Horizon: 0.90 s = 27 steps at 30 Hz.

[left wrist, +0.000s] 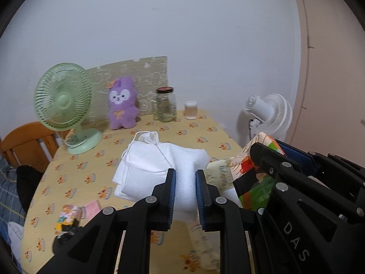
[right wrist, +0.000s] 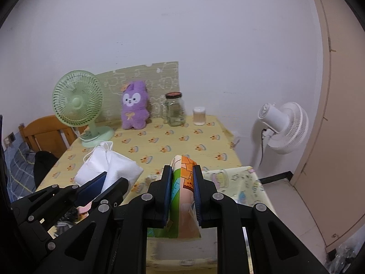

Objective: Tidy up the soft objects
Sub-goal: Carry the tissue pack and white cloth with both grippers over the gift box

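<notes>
My left gripper [left wrist: 185, 175] is shut on a white drawstring cloth bag [left wrist: 157, 166], which hangs just above the yellow tablecloth [left wrist: 68, 182]; the bag's cord loops over its top. The same white bag [right wrist: 109, 166] shows at the left of the right wrist view, with the left gripper [right wrist: 109, 182] pinching its near edge. My right gripper [right wrist: 182, 171] is shut on a colourful printed soft pack [right wrist: 184, 182], orange and green, held upright between the pads. That pack [left wrist: 253, 173] appears at the right of the left wrist view, in the right gripper [left wrist: 262, 157]. A purple plush toy [left wrist: 122, 105] leans against the wall at the back.
At the back of the table stand a green desk fan [left wrist: 66, 105], a glass jar with a dark lid [left wrist: 166, 105] and a small white-capped jar [left wrist: 191, 110]. A white floor fan [right wrist: 285, 125] stands right of the table. A small printed box [left wrist: 68, 214] lies near left. A wooden chair [left wrist: 27, 143] is at the left.
</notes>
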### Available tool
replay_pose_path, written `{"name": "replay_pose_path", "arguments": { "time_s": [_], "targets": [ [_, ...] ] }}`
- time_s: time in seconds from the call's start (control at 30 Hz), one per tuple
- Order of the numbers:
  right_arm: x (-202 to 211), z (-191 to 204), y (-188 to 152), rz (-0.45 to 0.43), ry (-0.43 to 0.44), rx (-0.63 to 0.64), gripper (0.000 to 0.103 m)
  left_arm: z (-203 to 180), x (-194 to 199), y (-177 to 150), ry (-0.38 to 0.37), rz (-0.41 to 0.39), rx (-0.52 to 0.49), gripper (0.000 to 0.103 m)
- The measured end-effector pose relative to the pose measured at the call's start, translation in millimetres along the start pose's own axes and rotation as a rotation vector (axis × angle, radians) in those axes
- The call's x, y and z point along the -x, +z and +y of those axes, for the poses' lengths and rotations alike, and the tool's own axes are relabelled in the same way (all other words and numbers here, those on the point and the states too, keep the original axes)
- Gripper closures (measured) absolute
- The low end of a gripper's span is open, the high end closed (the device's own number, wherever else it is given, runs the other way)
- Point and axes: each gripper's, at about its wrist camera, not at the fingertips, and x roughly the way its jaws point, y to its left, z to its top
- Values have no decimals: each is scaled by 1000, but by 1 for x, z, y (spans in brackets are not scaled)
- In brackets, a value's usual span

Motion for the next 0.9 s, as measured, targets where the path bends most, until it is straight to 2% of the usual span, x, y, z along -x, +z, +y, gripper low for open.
{"name": "replay_pose_path", "arguments": {
  "time_s": [0.3,0.6,0.77,0.87,0.9],
  "targets": [
    [-8,-34,-7,7,-90,-20,83,-30,-25,2,-61,29,-49,88],
    [-23,-60,-20,39,-132,-43,83,-51,-53,-6,-124,103,-74,84],
    [-38,-68,-29,72,-136,-64,83,-58,-69,-11,-124,148,-105,77],
    [-47,-72,-33,93,-139,-76,83,-60,-78,-15,-138,190,-110,62],
    [-49,-73,-34,98,-141,-79,83,-61,-79,-16,-151,205,-111,60]
  ]
}}
